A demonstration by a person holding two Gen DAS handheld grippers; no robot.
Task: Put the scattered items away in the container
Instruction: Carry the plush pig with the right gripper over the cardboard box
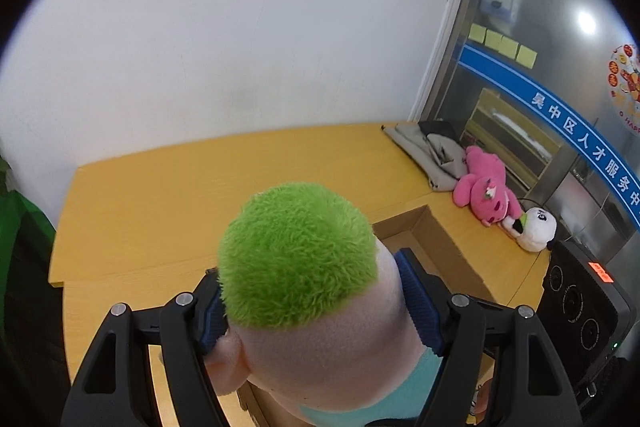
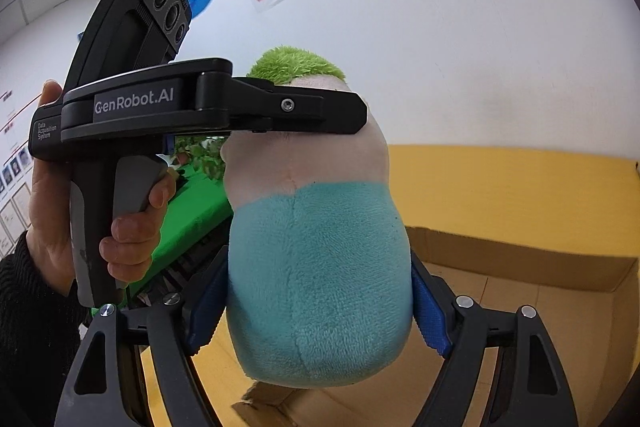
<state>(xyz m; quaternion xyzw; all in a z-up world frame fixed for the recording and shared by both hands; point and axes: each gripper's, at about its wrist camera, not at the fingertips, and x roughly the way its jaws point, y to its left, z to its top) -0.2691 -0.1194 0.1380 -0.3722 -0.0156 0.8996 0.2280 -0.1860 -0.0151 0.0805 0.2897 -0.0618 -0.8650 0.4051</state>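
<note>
Two grippers share one load: a soft plush doll with shaggy green hair, a pale pink head and a turquoise body [image 2: 320, 279]. The right gripper [image 2: 318, 311] has its blue ribbed pads pressed wide apart against the turquoise belly, one on each flank, so the jaws stand broad but are clamped on the toy. The left gripper [image 1: 316, 311] pinches the pale head just under the green tuft, its blue pads set against either side; in the right wrist view its black finger lies across the doll's head, with the person's hand [image 2: 60, 207] in a dark knitted sleeve wrapped round the handle.

The doll hangs in the air above the open brown cardboard box [image 1: 436, 247], touching neither its walls nor its floor as far as I can see. The box sits on the yellow wooden table [image 1: 160, 195].

Further back on the table, near the glass partition, lie a pink plush bear [image 1: 484, 187] and, touching it, a white plush panda [image 1: 536, 231], both outside the box. Behind them is a folded grey cloth [image 1: 428, 155], against the white wall.
</note>
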